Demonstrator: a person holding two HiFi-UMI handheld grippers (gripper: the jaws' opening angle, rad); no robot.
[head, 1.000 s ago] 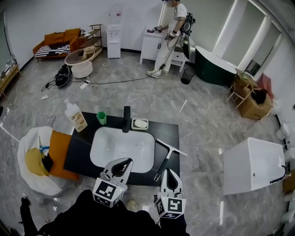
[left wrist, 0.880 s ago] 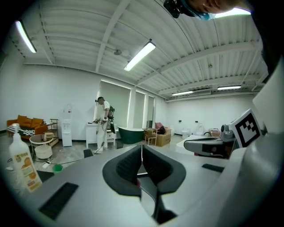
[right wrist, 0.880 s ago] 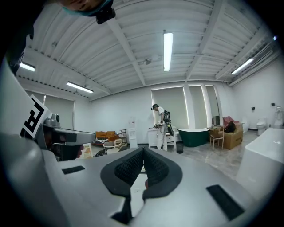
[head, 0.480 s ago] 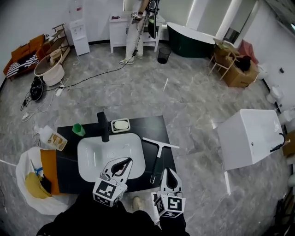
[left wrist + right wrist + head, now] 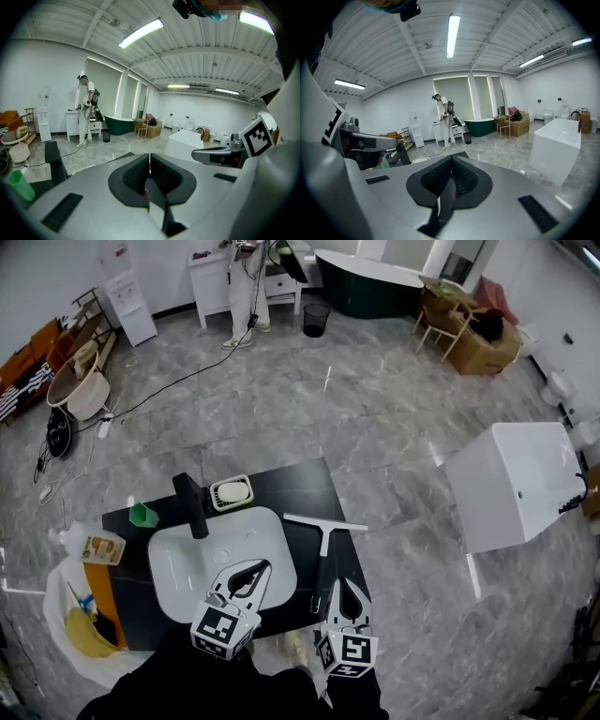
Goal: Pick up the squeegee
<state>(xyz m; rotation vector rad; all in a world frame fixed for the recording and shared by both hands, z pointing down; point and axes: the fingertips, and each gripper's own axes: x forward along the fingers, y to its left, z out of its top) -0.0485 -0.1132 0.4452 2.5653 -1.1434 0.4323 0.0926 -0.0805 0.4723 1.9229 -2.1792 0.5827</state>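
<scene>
Left gripper (image 5: 251, 570) and right gripper (image 5: 349, 589) sit at bottom centre of the head view. Both have their jaws fully together with nothing between them. The gripper cameras agree: left gripper (image 5: 150, 160) pads meet, right gripper (image 5: 451, 164) same.

- Left tip sits over the near right rim of the white sink (image 5: 202, 563).
- Right tip is just right of the near end of the squeegee (image 5: 324, 545) handle and has no grip on it.
- Squeegee lies flat on the black counter (image 5: 300, 488), right of the sink, lower centre of frame. The pale blade lies crosswise at the far end, and the dark handle runs toward the bottom of the frame.
- Behind the sink are a black faucet (image 5: 192, 505), a soap dish (image 5: 232, 491) just right of it, and a green cup (image 5: 142, 514) to the left.
- A bottle (image 5: 92, 545) lies on its side at the counter's left edge.
- Lower left, a white bin (image 5: 56, 601) has something yellow inside.
- Right of frame, a white cabinet (image 5: 511, 486) stands on the grey marble floor, well apart from the counter.
- Top of frame: a person (image 5: 242, 277) at a white unit, a black waste bin (image 5: 317, 319), a dark green bathtub (image 5: 366, 270), and a cardboard box (image 5: 473, 338) at upper right.
</scene>
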